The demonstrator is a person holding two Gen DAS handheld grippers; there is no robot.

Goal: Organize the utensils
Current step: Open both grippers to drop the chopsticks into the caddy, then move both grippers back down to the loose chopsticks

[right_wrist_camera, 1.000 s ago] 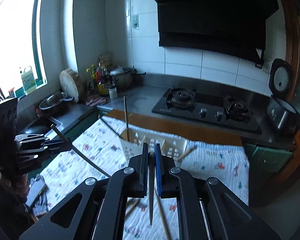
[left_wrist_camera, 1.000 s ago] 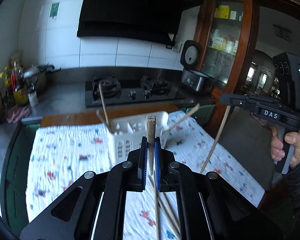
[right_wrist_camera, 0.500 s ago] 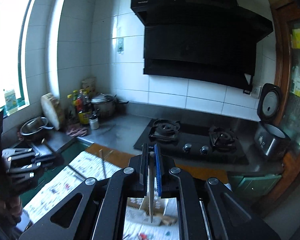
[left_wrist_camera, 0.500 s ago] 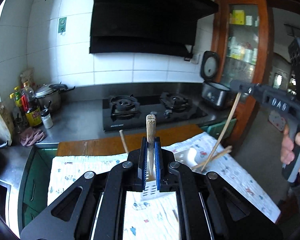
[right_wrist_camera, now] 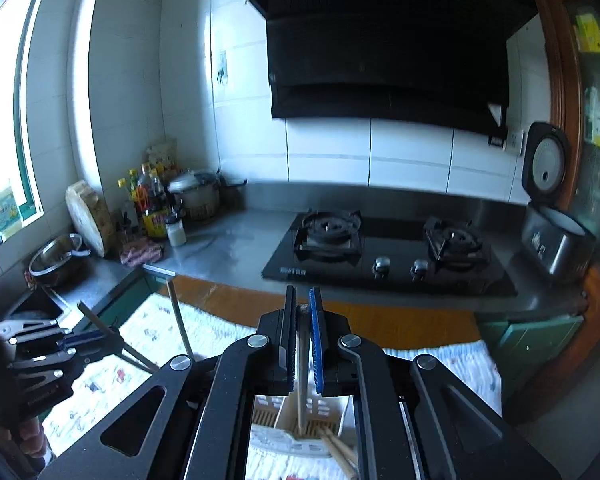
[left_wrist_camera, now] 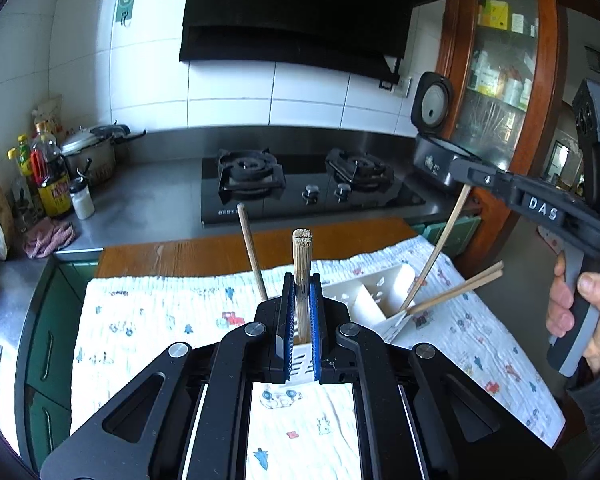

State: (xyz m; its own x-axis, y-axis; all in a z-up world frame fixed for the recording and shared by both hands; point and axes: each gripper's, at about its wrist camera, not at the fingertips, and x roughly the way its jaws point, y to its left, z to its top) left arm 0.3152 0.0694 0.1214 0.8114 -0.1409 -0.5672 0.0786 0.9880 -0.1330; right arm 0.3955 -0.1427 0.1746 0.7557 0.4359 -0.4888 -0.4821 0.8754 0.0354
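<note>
bamboo chopstick [left_wrist_camera: 302,276] clamped upright in left gripper [left_wrist_camera: 302,320] fingers, just above white utensil caddy [left_wrist_camera: 374,294]; right gripper [right_wrist_camera: 302,344] fingers pinch second chopstick [right_wrist_camera: 301,392], tip inside caddy.

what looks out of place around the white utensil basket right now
Two chopsticks lean out over the white basket's right rim, nearly flat, while another chopstick stands upright. Each pair of tongs is shut on one chopstick above the basket.

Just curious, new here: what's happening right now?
Left hand-held gripper shut on a chopstick. Right hand-held gripper likewise, over the white basket. Nothing in the way.
</note>
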